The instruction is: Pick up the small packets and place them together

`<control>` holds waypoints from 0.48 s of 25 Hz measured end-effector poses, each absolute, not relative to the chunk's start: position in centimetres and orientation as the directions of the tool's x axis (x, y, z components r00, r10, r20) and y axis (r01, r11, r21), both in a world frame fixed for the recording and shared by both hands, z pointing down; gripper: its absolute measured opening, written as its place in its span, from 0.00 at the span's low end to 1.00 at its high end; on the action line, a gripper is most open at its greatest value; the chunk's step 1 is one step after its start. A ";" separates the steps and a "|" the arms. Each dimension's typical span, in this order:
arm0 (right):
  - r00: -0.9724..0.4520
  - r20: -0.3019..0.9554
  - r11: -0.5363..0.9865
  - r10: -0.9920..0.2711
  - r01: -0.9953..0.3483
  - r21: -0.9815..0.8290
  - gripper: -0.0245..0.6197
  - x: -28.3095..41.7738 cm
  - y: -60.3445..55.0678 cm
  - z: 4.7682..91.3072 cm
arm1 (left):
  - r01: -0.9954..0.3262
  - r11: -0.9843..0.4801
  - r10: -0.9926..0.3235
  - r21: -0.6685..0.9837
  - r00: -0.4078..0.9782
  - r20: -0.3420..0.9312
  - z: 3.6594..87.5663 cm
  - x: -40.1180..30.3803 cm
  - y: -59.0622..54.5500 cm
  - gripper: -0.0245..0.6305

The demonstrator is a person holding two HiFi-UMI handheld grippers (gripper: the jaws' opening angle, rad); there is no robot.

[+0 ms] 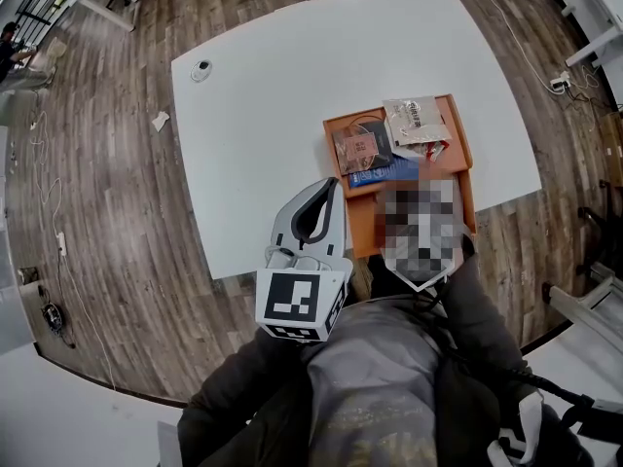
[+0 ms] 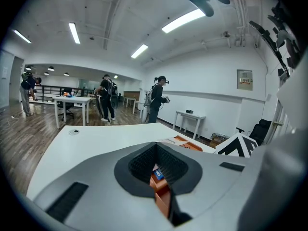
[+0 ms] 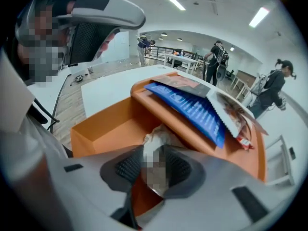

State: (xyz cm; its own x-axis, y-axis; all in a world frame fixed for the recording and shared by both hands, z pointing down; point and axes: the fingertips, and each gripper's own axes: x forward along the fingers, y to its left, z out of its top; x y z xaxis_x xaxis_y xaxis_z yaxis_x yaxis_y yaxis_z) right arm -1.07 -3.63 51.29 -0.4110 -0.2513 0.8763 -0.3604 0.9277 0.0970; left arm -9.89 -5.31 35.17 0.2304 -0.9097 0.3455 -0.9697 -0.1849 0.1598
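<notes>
Right gripper [image 3: 154, 171]: jaws pinch a crumpled pale packet [image 3: 153, 146] over the near compartment of the orange tray [image 1: 362, 230]. Left gripper [image 1: 331, 191]: jaws pressed together with nothing between them, at 9 o'clock of the tray. The far compartment, at 12 o'clock, holds a brown packet [image 1: 358, 147], a blue packet [image 1: 382, 171] and a white packet [image 1: 414, 120], overlapping. The tray sits toward the white table's [image 1: 282, 95] 4 o'clock edge.

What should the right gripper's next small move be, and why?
Probably lift a little: the right gripper seems pinched on a pale packet low in the near compartment of the orange tray, while the other packets lie beyond the divider.
</notes>
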 end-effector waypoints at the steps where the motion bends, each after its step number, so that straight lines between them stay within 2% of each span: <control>1: -0.404 0.877 0.927 -0.260 -0.357 0.110 0.24 -0.9 -3.8 51.3 | -0.970 -0.187 -0.910 0.158 0.231 0.343 35.0 -9.7 -5.2 0.04; 6: -0.414 0.851 0.914 -0.322 -0.370 0.165 0.13 -0.6 -4.4 49.5 | -0.970 -0.192 -0.916 0.147 0.231 0.329 34.0 -9.5 -4.4 0.04; 12: -0.428 0.832 0.907 -0.352 -0.374 0.191 0.10 -0.6 -3.2 47.2 | -0.968 -0.211 -0.929 0.134 0.241 0.282 32.2 -9.4 -3.1 0.04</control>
State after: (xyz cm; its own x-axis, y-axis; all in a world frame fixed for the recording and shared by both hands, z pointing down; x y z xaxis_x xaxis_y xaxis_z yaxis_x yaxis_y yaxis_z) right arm -0.63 -3.23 47.22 -0.4282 -0.3521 0.8323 -0.3743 0.9074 0.1913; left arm -9.41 -3.12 32.20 0.2412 -0.9286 0.2821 -0.9683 -0.2106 0.1344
